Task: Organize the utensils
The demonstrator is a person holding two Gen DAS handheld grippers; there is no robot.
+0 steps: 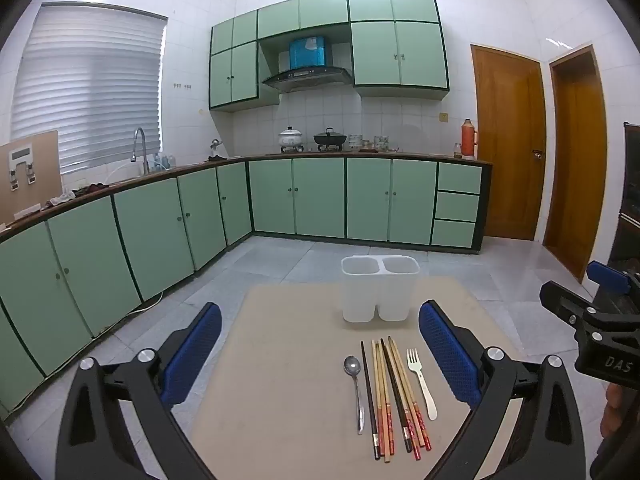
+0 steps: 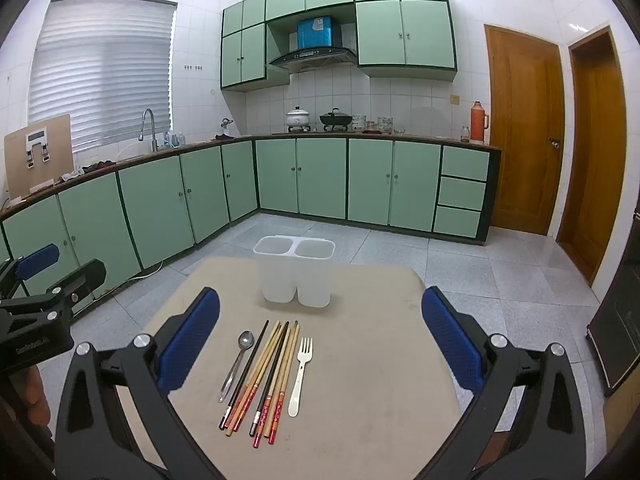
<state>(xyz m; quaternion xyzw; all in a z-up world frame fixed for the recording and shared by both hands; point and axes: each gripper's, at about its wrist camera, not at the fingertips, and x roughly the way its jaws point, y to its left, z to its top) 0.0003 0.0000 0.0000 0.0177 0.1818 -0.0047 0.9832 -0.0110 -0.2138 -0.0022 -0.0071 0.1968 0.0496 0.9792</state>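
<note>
Both your grippers — left gripper (image 1: 320, 356) and right gripper (image 2: 320, 336) — hover with jaws wide apart, holding nothing; sorting hasn't begun. On the beige table (image 2: 380, 400) lie one metal spoon (image 2: 236, 364), about seven wooden chopsticks (image 2: 264, 376) bunched together and one cream plastic fork (image 2: 302, 376). Beyond stands one white two-compartment plastic holder (image 2: 294, 276), empty — next, close on a single utensil.

Materials on the matt beige table (image 2: 360, 380)

The spoon (image 2: 240, 354) is shiny metal; the fork (image 2: 301, 376) is smooth cream plastic. The chopsticks (image 2: 264, 376) look like wood or bamboo, some dark-lacquered, with red patterned ends. The two-compartment utensil holder (image 2: 294, 276) is translucent white plastic. Textured blue pads (image 2: 188, 344) line black plastic gripper fingers.
</note>
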